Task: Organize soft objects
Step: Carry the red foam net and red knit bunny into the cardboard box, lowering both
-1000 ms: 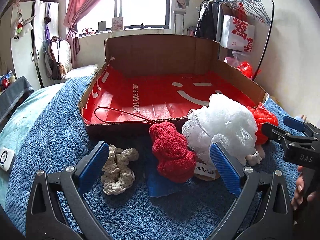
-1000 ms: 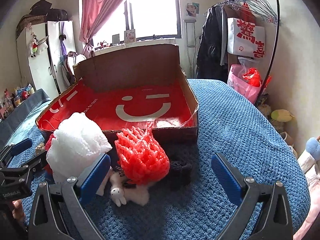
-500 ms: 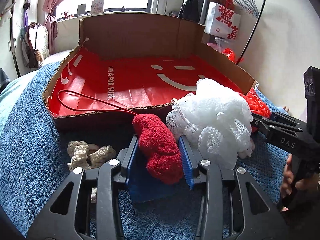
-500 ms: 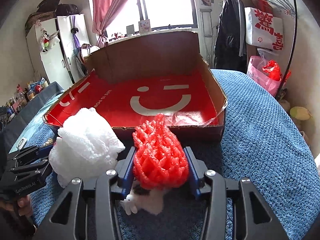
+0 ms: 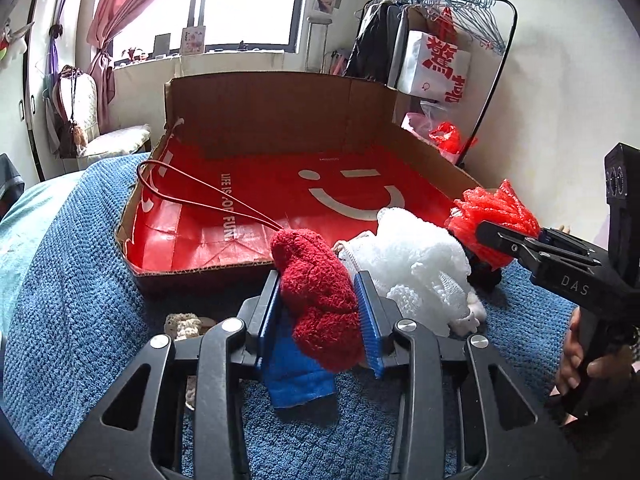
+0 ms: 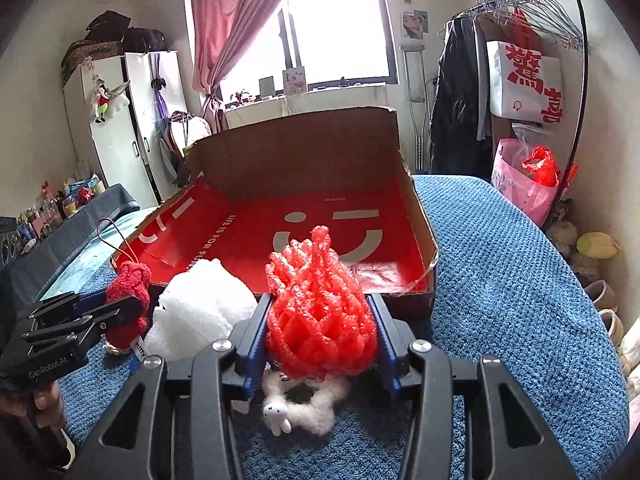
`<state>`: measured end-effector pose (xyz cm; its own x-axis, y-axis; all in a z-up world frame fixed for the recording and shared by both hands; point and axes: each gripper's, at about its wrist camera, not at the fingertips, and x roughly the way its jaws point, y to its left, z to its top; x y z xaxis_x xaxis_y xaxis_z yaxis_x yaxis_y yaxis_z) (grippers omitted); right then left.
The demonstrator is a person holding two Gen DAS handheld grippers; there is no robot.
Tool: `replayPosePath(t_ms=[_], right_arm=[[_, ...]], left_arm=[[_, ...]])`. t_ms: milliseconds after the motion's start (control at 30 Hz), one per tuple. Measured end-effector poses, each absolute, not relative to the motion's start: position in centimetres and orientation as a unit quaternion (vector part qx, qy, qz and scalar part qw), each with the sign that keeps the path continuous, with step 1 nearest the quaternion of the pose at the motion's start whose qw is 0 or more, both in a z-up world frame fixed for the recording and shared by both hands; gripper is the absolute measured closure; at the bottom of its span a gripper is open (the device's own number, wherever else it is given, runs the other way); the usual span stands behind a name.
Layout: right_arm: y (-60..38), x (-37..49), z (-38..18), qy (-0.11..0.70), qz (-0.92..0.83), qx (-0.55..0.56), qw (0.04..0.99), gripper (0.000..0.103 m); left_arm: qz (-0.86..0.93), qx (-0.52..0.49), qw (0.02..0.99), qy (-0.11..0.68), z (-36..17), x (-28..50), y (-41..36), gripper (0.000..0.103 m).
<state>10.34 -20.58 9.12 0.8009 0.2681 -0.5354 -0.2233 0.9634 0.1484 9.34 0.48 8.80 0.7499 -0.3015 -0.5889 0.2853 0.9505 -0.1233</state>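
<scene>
A shallow cardboard box [image 5: 280, 116], lined with a red bag bearing a white smiley face, sits on the bed's blue knitted blanket [image 6: 512, 280], and everything else gathers along its near edge. The left hand-held gripper [image 5: 318, 312] is clenched on a dark red fuzzy knit piece [image 5: 320, 292]; its blue pads press the knit from both sides, just in front of the box's near wall, and the jaws have just been closing onto it. A blue cloth [image 5: 296, 372] hangs or lies right beneath that knit; I cannot tell whether it is caught in the grip too. To the right of the knit, still against the box's near edge, a white mesh bath pouf [image 5: 412, 256] rests on the blanket. Further right along that edge, the right hand-held gripper [image 6: 320, 332] grasps a bright red foam net sleeve [image 6: 320, 304], its pads squeezing the net's sides, the jaws having just been closing on it as well. Below the net, nearer than the box, lies a small white fluffy toy with a rabbit face [image 6: 296, 404]. Left of the red knit, in front of the box's near left corner, a cream crocheted piece [image 5: 184, 324] lies on the blanket, partly hidden by the gripper frame. A hand [image 5: 588, 364] shows around the right gripper's handle.
</scene>
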Motion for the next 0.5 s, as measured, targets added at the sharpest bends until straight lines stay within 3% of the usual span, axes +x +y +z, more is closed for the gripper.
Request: replayPosePath(t_ms=[267, 500], right_arm=[[-19.4, 15.2, 13.7, 0.264, 0.168, 0.023, 0.949, 0.054], [-18.1, 24.6, 15.2, 0.315, 0.15, -0.028, 0.937, 0.054]], left_arm=[[-0.212, -0.012, 0.929, 0.304, 13.5, 14.2, 0.7, 0.069], [-0.176, 0.035, 0.921, 0.345, 14.6, 23.0, 0.5, 0.069]])
